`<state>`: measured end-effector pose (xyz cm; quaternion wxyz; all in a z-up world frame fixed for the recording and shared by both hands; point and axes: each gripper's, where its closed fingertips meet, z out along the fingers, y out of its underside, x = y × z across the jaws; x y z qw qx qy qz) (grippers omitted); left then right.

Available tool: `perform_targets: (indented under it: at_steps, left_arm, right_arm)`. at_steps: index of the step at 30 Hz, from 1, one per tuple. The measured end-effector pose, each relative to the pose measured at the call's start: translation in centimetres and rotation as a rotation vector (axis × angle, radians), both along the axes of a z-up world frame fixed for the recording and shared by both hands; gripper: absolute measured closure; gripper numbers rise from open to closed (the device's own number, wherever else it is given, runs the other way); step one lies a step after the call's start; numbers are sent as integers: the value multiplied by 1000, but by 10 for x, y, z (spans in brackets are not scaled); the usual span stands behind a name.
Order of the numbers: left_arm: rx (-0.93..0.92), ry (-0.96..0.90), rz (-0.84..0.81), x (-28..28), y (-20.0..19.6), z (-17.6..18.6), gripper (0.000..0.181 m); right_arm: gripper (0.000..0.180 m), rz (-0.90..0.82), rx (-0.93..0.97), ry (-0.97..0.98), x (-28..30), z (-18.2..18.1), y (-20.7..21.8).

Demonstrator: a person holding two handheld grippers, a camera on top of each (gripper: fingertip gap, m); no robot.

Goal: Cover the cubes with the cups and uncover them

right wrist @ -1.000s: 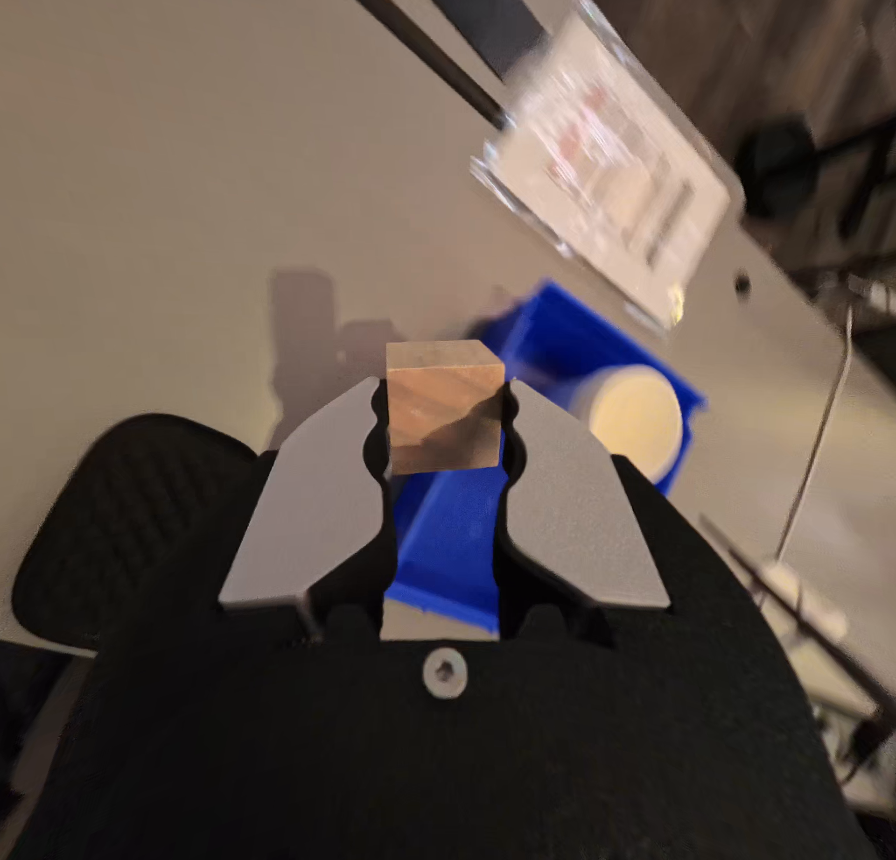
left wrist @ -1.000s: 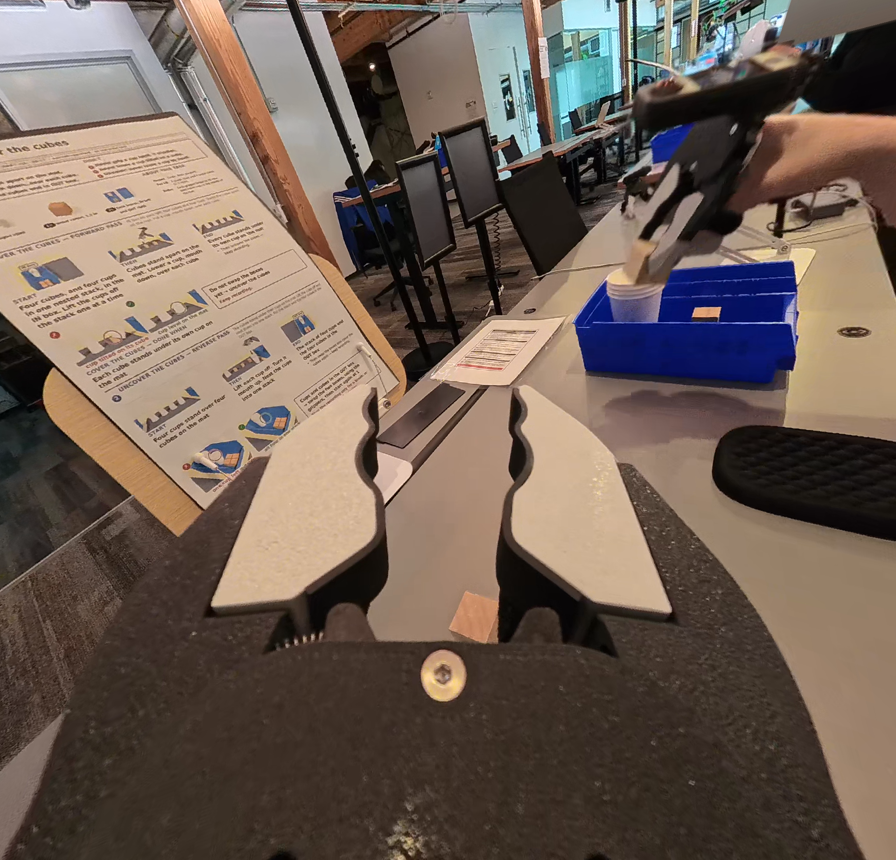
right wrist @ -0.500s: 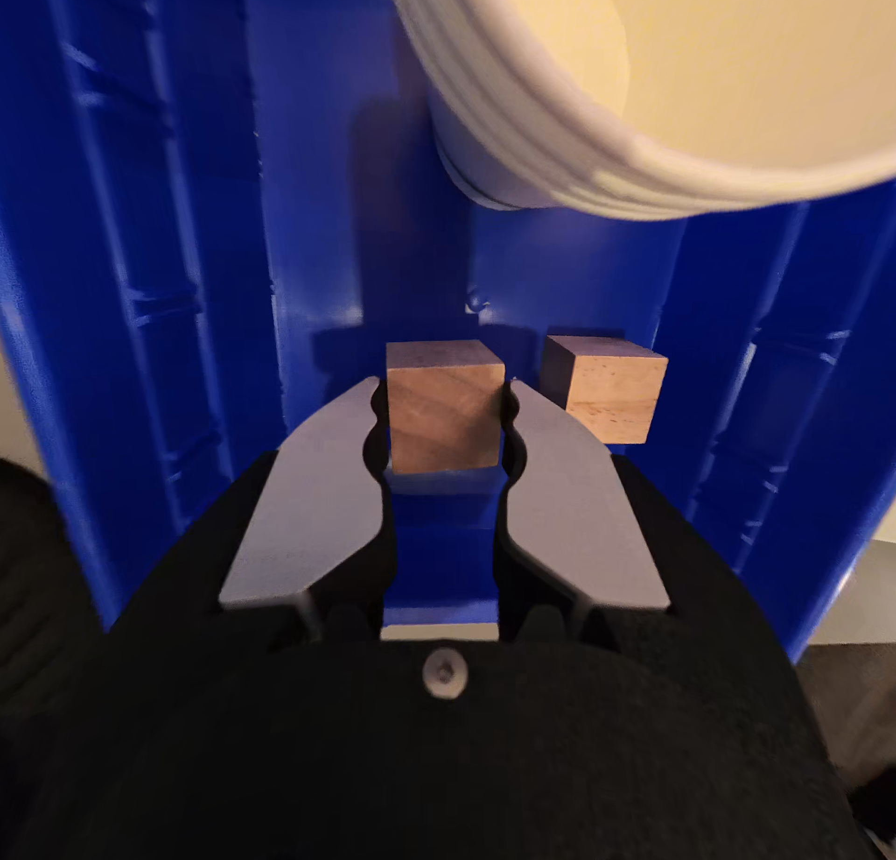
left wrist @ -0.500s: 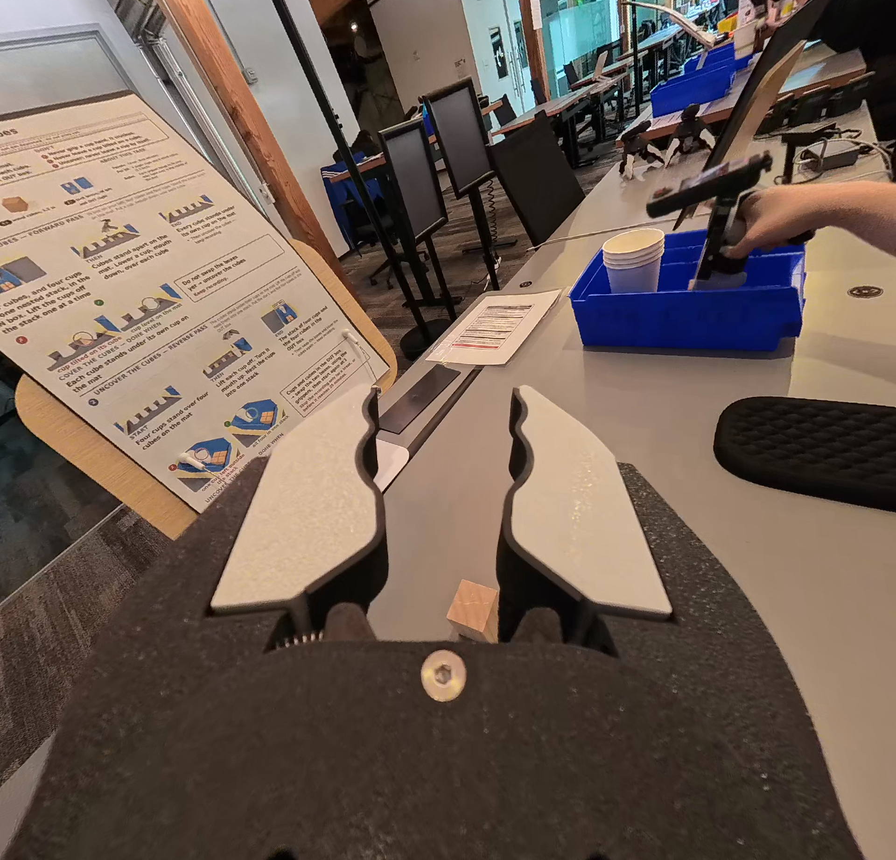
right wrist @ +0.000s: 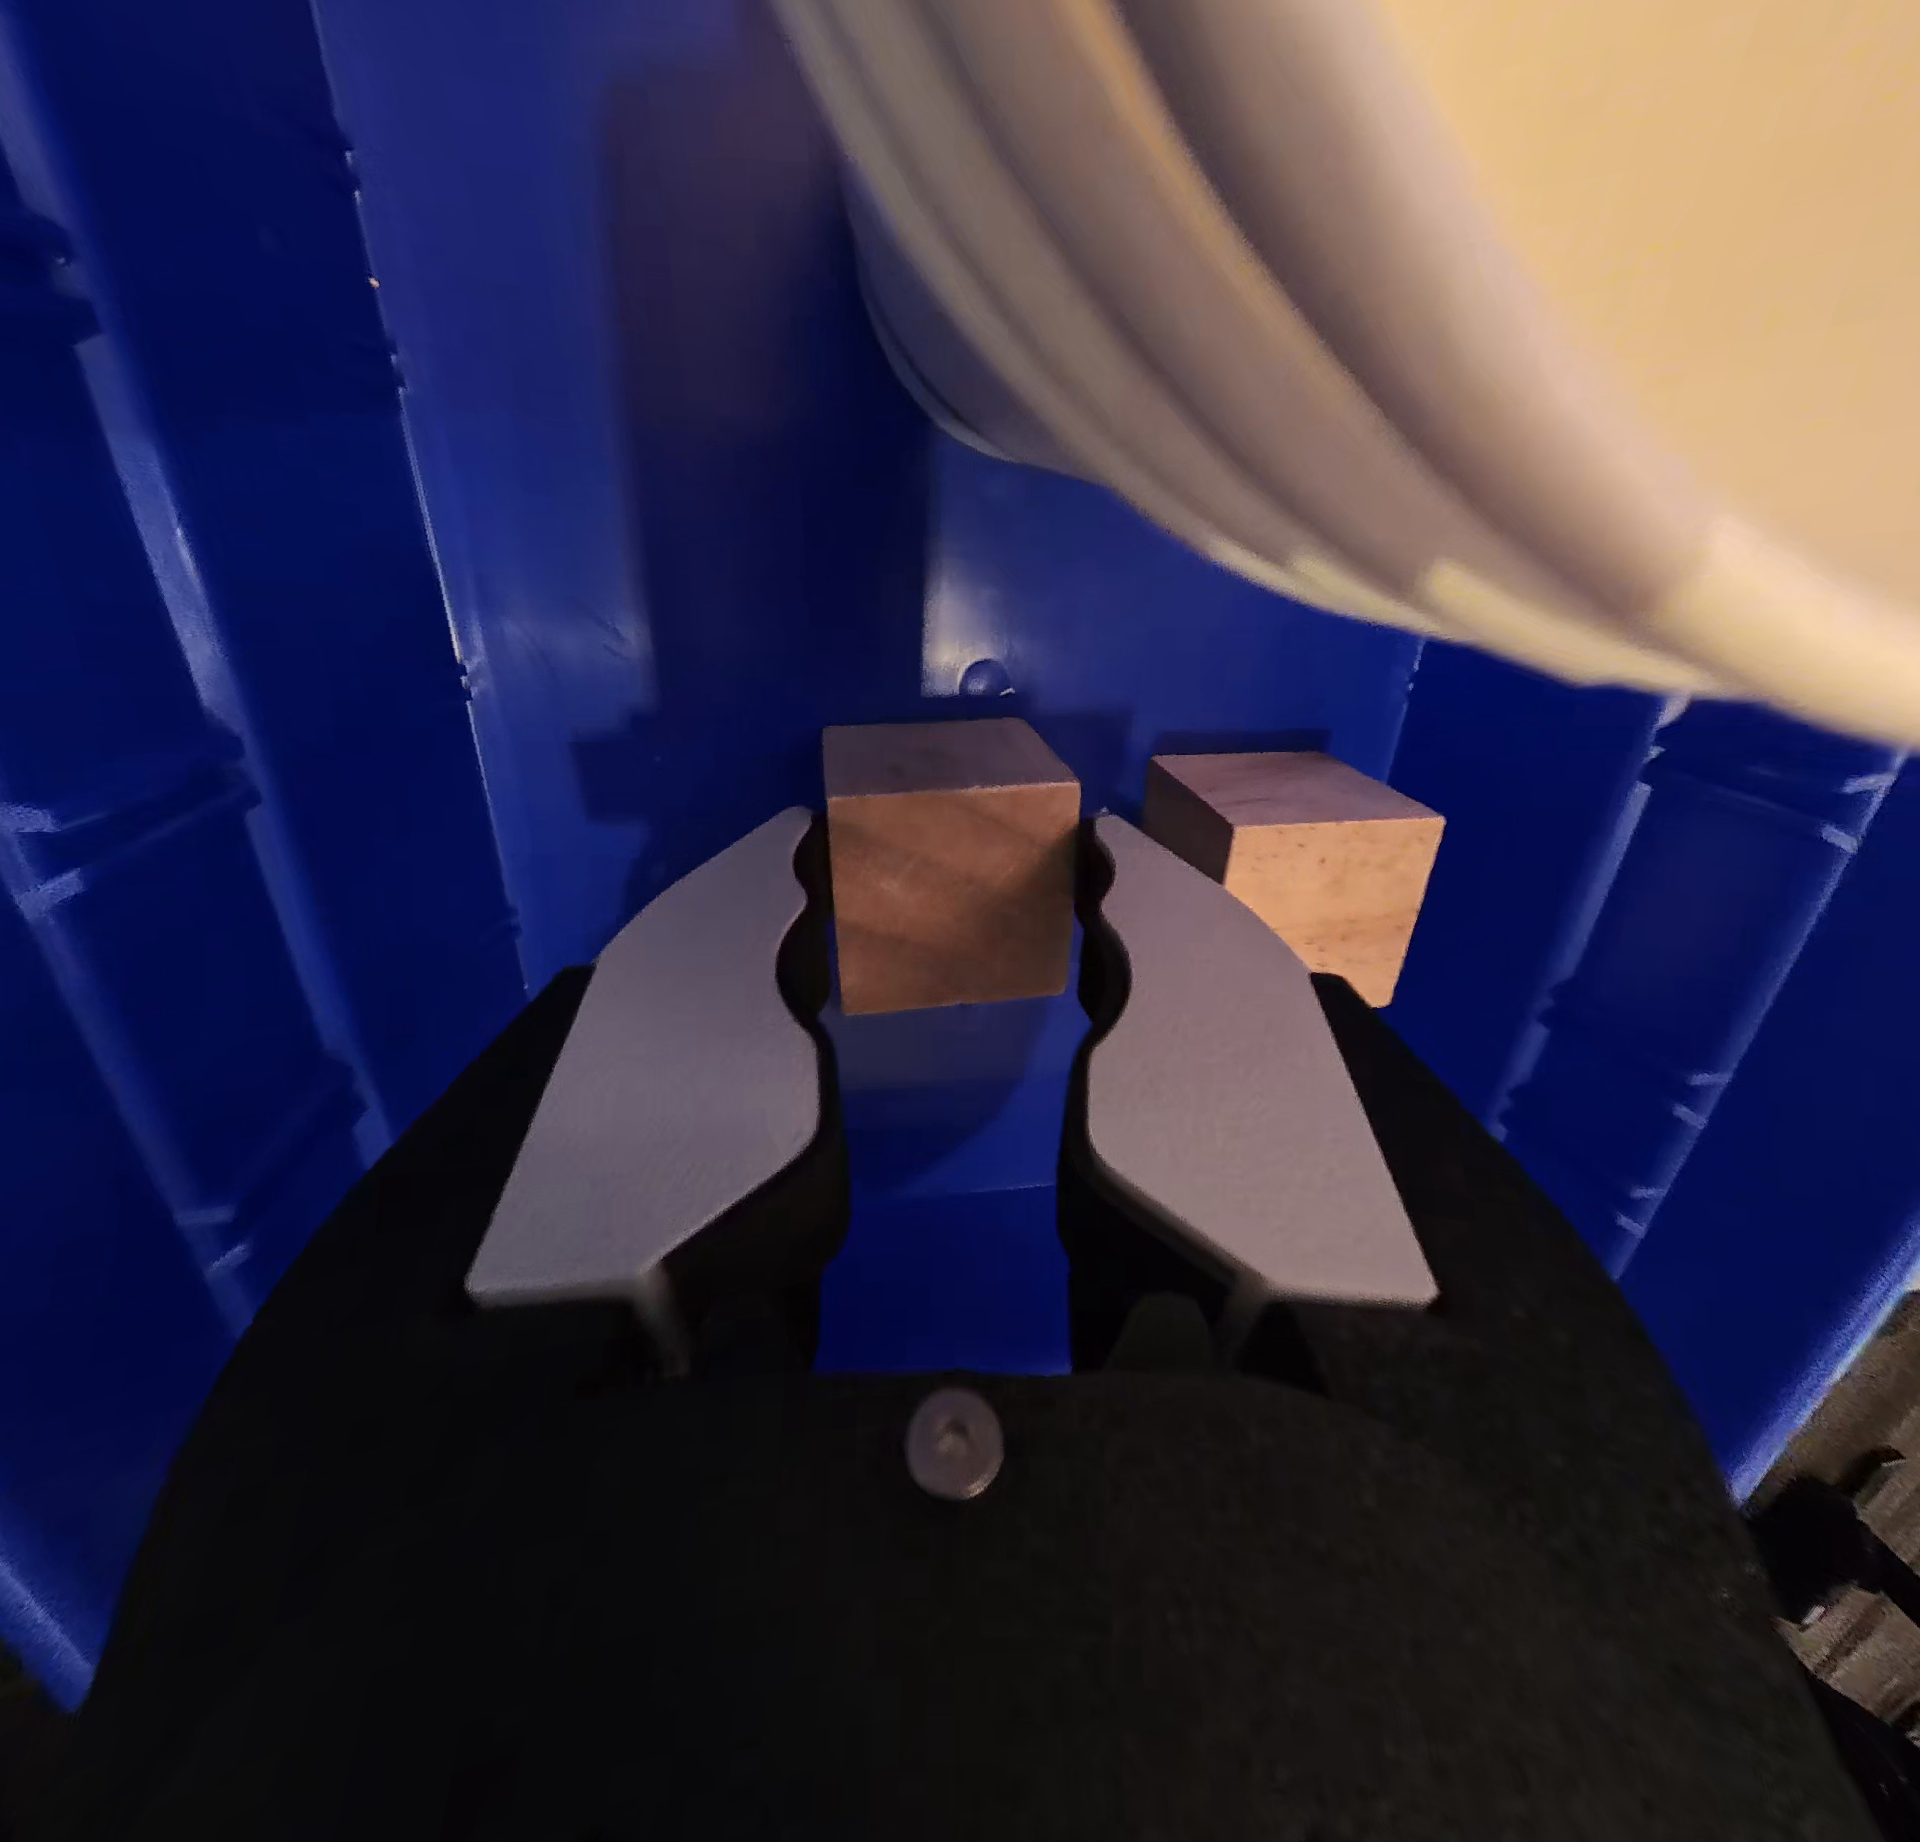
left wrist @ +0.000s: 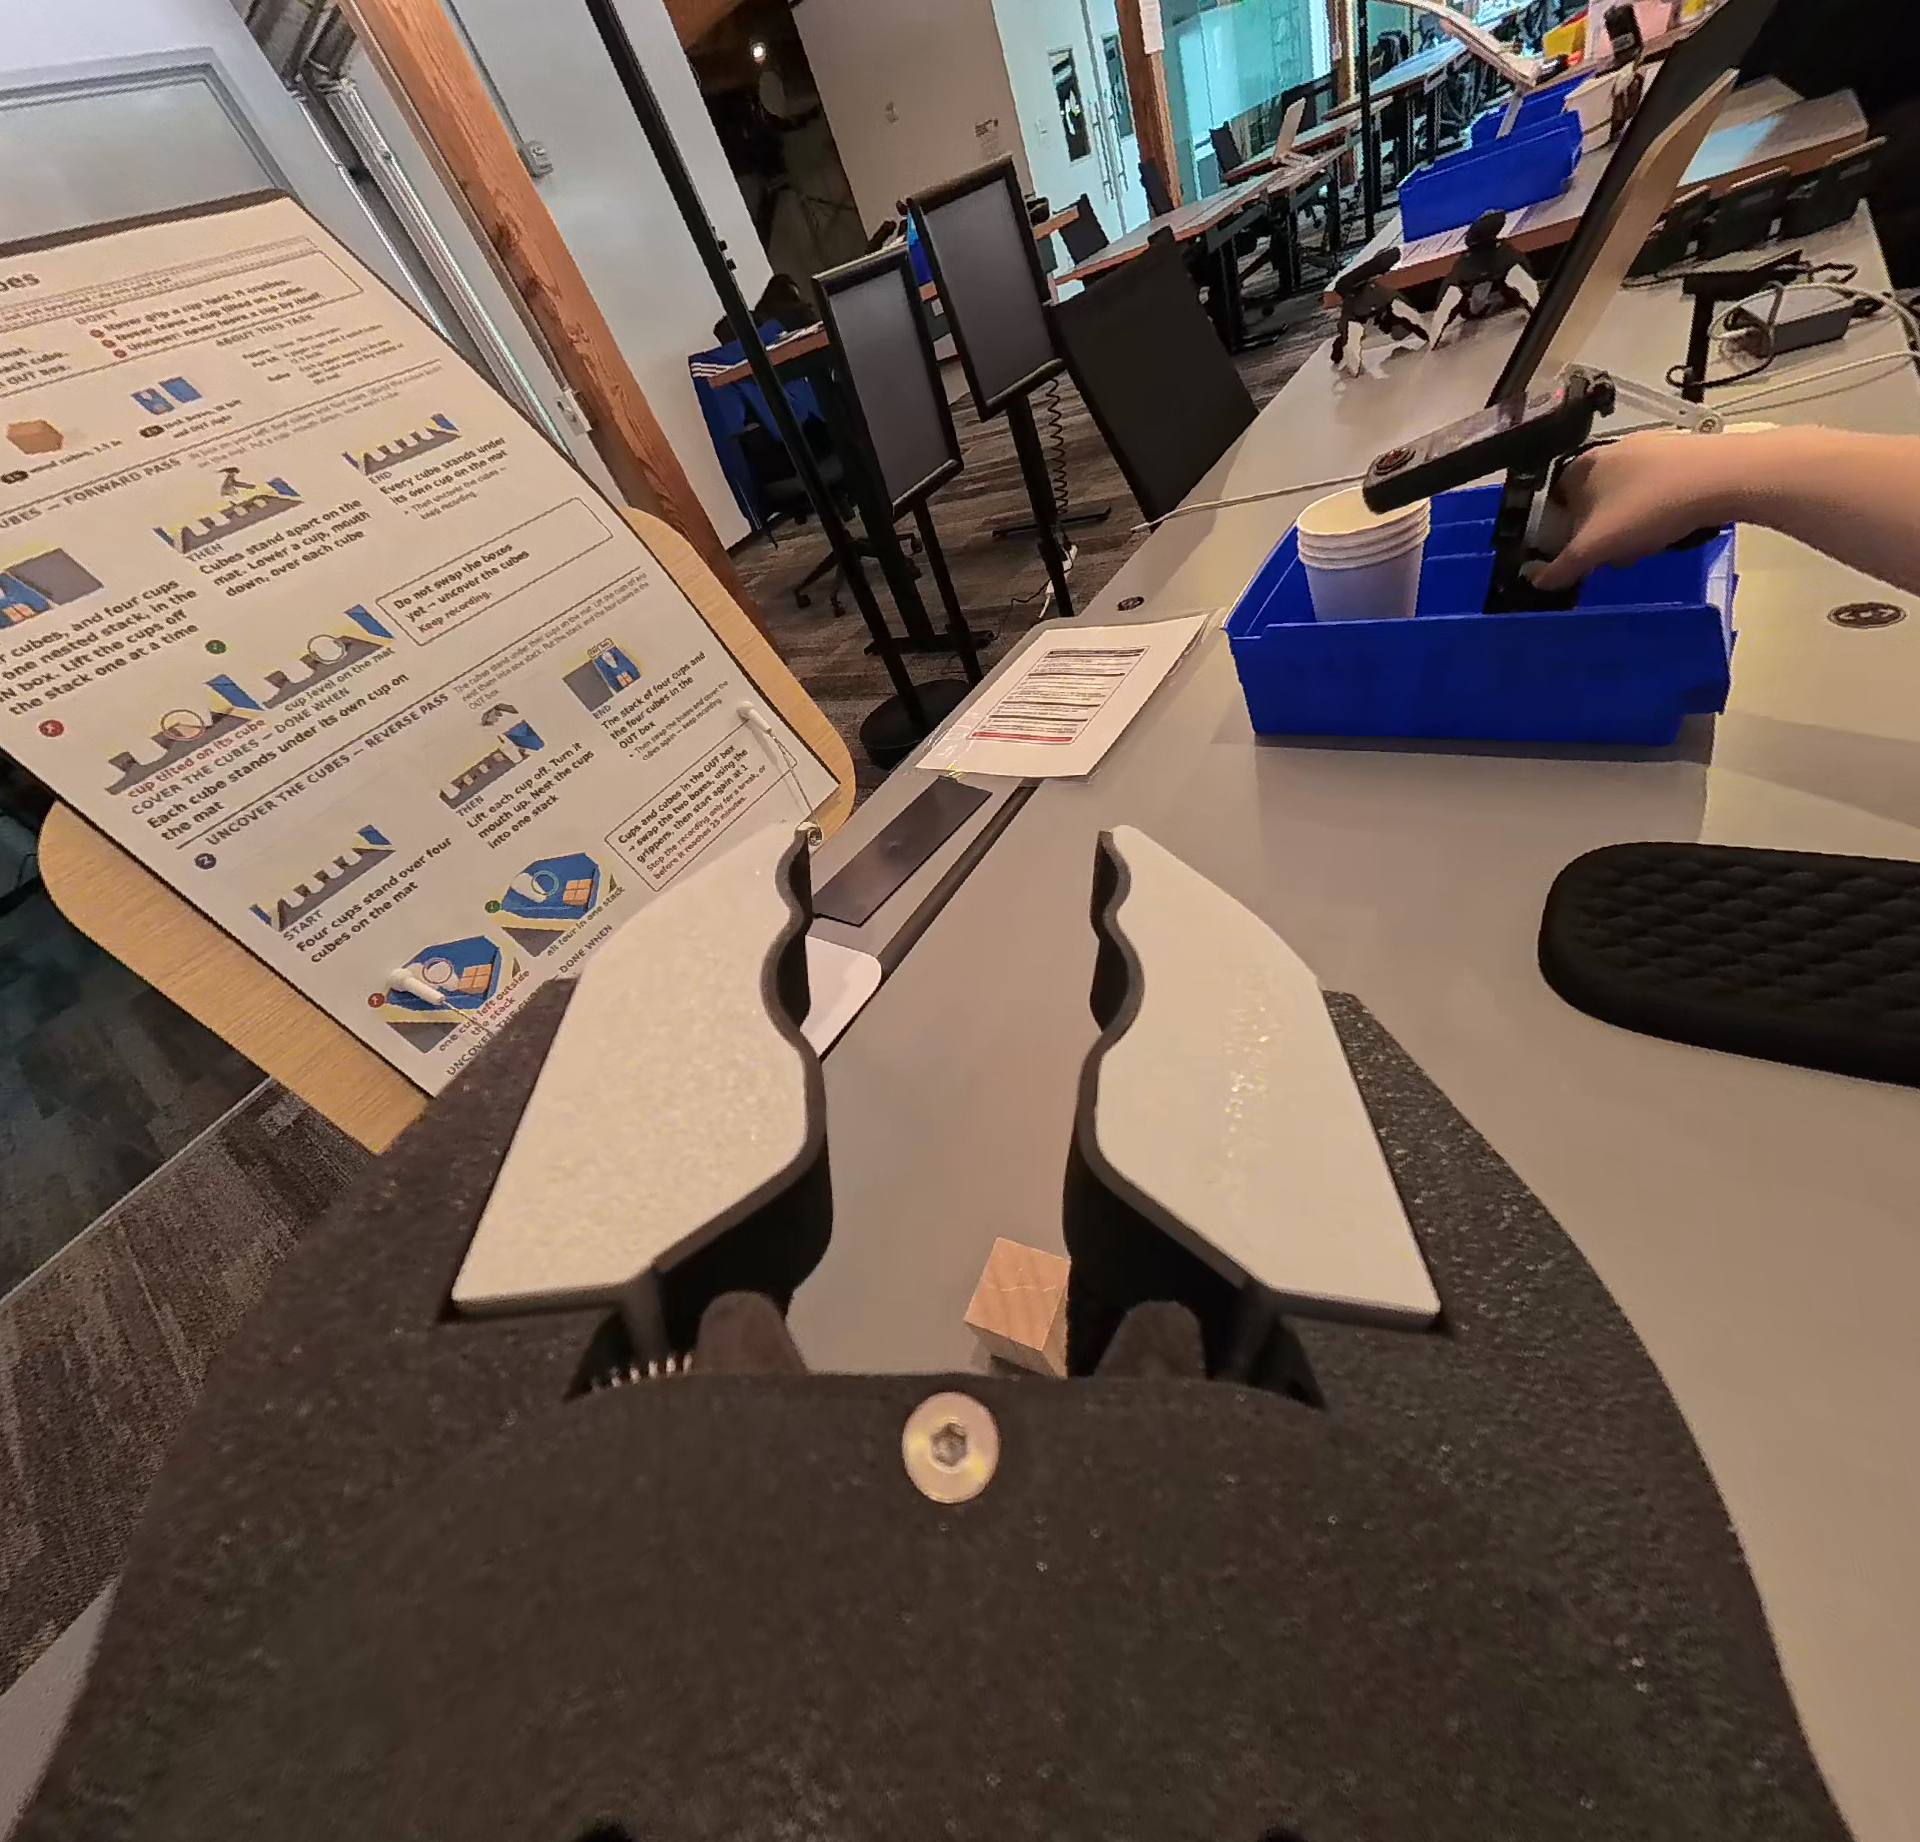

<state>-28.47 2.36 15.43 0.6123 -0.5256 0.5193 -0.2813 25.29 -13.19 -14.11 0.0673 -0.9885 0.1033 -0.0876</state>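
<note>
Wooden cube (right wrist: pixel 951 883) sits between the right gripper (right wrist: pixel 948 862) tips, jaws slightly parted, another cube (right wrist: pixel 1314 873) at 3 o'clock; left gripper (left wrist: pixel 951 883) spread wide.

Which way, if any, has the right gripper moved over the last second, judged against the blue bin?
Yes. The right gripper has gone down from above the blue bin into it, beside the cup stack, carrying its wooden cube to the bin floor.
</note>
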Motion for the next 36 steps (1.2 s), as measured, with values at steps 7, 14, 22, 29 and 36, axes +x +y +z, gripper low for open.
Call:
perform_targets:
  at_steps: [7,14,22,29,36]
  left_arm:
    - [4,-23,-17,-3,-5,5,130]
    - [4,-47,49,-15,10,9,130]
    - [0,-90,170,-51,32,14,130]
    - [-36,-183,225,-91,45,22,130]
    - [-31,-210,192,-96,40,26,131]
  right_arm:
    - [122,0,197,-107,-7,72,5]
    - [121,576,458,-135,-171,190,87]
    - [117,1472,657,271,-446,141,174]
    - [114,1669,515,322,-539,59,221]
    - [116,1637,223,301,-535,3,237]
